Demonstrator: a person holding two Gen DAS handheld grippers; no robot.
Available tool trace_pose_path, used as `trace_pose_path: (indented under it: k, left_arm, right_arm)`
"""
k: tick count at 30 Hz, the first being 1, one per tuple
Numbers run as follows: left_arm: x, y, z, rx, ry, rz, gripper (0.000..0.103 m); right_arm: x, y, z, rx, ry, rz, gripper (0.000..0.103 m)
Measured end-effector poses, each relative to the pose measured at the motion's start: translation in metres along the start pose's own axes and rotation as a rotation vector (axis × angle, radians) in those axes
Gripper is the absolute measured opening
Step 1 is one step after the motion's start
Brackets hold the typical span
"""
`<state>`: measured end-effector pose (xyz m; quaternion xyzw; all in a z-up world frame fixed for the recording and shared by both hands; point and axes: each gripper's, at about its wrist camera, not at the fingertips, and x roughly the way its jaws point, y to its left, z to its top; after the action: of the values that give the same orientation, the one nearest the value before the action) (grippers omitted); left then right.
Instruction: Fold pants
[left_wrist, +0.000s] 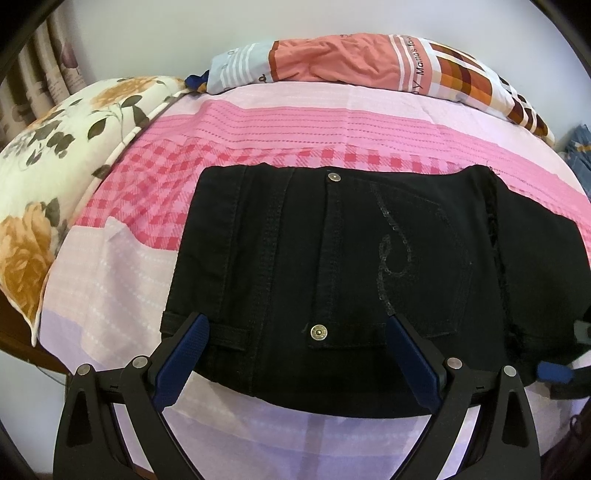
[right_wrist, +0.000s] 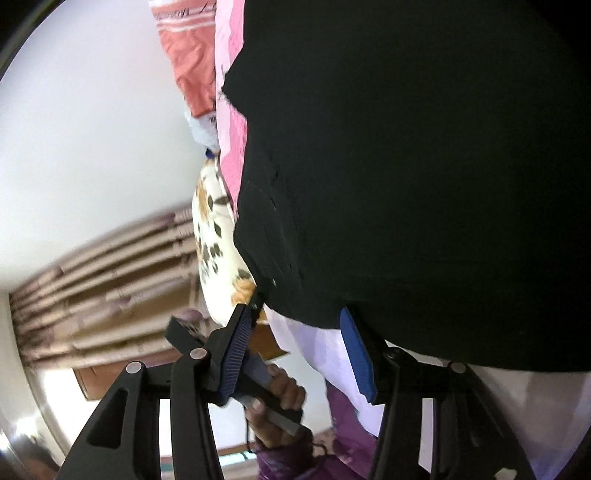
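On pink checked bedsheet (left_wrist: 258, 122), black pants (left_wrist: 351, 240) lie folded near pillows (left_wrist: 44, 177); left gripper (left_wrist: 295, 350) and right gripper (right_wrist: 299, 350) both spread, gripping nothing.

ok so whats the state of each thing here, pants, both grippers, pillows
black pants: folded into a compact stack, flat on the bed sheet
left gripper: open, fingers astride the near edge
right gripper: open, at the pants' edge, not clamping
floral pillow: at the bed's left edge
patterned pillow: at the far end
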<state>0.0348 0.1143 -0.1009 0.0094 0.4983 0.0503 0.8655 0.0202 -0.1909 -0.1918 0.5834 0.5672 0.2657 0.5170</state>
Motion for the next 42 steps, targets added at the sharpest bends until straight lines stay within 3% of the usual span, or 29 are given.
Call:
trace_pose_path:
  k: [3,9,11,13,16,18,20,23,24,25,29,32,39,42]
  left_arm:
    - [0.000,-0.002,0.000,0.005,0.004,0.003,0.096]
    - [0.000,-0.003,0.000,0.009,0.008,0.003,0.096]
    - [-0.001,-0.003,-0.001,0.008,0.010,0.000,0.096]
    - [0.000,-0.003,0.000,0.008,0.012,-0.001,0.096]
    - [-0.001,0.000,0.001,0.000,0.015,-0.013,0.096]
    - [-0.001,0.002,0.002,-0.013,0.014,-0.024,0.096]
    - [0.000,0.003,0.002,-0.016,0.020,-0.027,0.096]
    - [-0.002,0.002,0.001,-0.006,0.016,-0.026,0.096]
    - [-0.002,0.002,0.002,-0.008,0.015,-0.029,0.096]
    - [-0.003,0.003,0.003,-0.012,0.015,-0.032,0.096]
    - [-0.003,0.006,0.004,-0.033,0.018,-0.044,0.096]
    - [-0.002,0.008,0.004,-0.044,0.028,-0.045,0.096]
    - [-0.002,0.007,0.004,-0.047,0.028,-0.039,0.096]
    - [-0.001,0.005,0.003,-0.037,0.032,-0.027,0.096]
  right_arm:
    - [-0.003,0.000,0.000,0.051,-0.037,0.033,0.049]
    - [0.003,0.005,-0.001,0.107,-0.098,-0.029,0.050]
    - [0.005,0.003,-0.002,0.140,-0.119,-0.010,0.054]
    - [0.008,0.006,-0.005,0.149,-0.091,0.010,0.057]
    - [0.007,0.010,-0.017,0.140,-0.028,-0.031,0.062]
    - [0.006,0.016,-0.019,0.109,-0.008,-0.127,0.063]
    - [0.006,0.035,-0.017,-0.051,0.013,-0.242,0.063]
    - [0.017,0.092,-0.029,-0.513,0.076,-0.500,0.063]
    - [0.020,0.115,-0.045,-0.760,0.027,-0.646,0.063]
    - [0.022,0.125,-0.055,-0.902,-0.010,-0.718,0.063]
    - [0.041,0.129,-0.091,-1.328,-0.101,-0.973,0.059]
    - [0.059,0.111,-0.099,-1.449,-0.075,-1.073,0.036]
    - [0.071,0.096,-0.107,-1.595,-0.083,-1.147,0.035]
    - [0.082,0.087,-0.111,-1.700,-0.105,-1.239,0.035]
